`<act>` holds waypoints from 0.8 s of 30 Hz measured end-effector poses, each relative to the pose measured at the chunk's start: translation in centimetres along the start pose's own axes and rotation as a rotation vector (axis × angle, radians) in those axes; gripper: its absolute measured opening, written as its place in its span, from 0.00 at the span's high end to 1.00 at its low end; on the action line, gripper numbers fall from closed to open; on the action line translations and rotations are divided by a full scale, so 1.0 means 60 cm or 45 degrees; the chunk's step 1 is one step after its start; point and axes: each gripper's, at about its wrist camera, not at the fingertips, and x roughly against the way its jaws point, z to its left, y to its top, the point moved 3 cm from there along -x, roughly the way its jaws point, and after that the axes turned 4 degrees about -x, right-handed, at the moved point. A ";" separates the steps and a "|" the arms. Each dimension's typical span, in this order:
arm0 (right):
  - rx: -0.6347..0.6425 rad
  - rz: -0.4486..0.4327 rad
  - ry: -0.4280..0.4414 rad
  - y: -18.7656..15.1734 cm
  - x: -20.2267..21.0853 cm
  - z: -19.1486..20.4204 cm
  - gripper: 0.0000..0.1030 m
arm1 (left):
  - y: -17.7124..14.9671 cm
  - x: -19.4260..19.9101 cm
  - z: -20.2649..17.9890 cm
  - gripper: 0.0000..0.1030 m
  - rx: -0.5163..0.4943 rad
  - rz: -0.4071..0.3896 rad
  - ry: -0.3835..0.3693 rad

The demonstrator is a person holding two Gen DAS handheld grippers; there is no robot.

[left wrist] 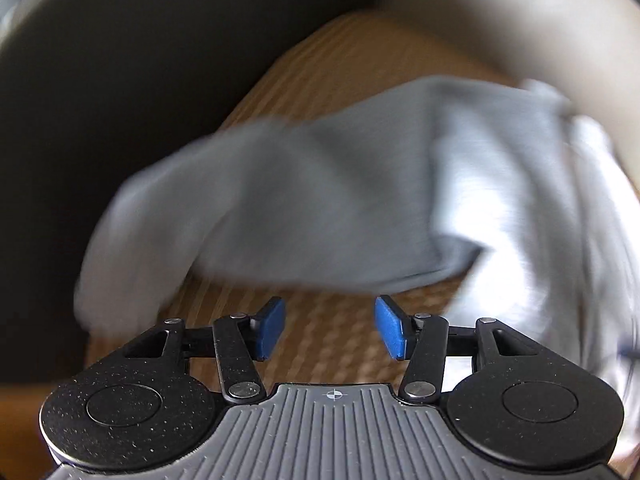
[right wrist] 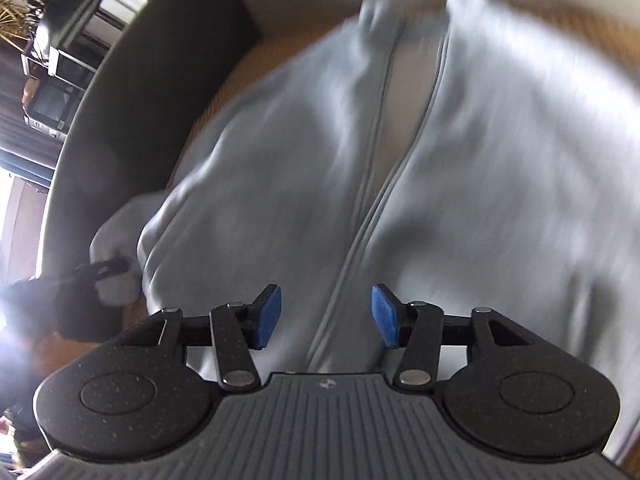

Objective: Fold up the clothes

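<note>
A light grey zip-up garment (right wrist: 460, 168) lies spread on a woven tan surface (left wrist: 320, 344), its zipper line (right wrist: 360, 216) running up the middle of the right wrist view. One grey sleeve (left wrist: 280, 208) lies folded across in the left wrist view, blurred. My left gripper (left wrist: 330, 328) is open above the bare woven surface, just short of the sleeve's edge, with nothing between its blue pads (left wrist: 390, 326). My right gripper (right wrist: 326, 316) is open over the garment's front near the zipper, holding nothing. At the left of the right wrist view the other gripper (right wrist: 100, 270) shows dark beside a pale cuff.
A dark rounded edge (left wrist: 120, 100) borders the woven surface on the left. Beyond it in the right wrist view stand shelves with boxes (right wrist: 52, 92) and dried plants (right wrist: 24, 8). Both views are blurred.
</note>
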 end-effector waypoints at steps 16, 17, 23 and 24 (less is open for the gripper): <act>0.350 0.073 -0.164 -0.102 -0.083 0.155 0.40 | 0.035 -0.085 0.166 0.30 0.582 -0.049 -0.109; 0.395 0.087 -0.187 -0.107 -0.086 0.161 0.40 | 0.042 -0.090 0.163 0.40 0.579 -0.056 -0.100; 0.492 0.221 -0.170 -0.148 -0.109 0.194 0.40 | 0.108 -0.037 0.136 0.90 0.439 -0.298 -0.154; 0.491 0.247 -0.159 -0.156 -0.114 0.197 0.40 | 0.122 -0.029 0.138 0.90 0.414 -0.340 -0.161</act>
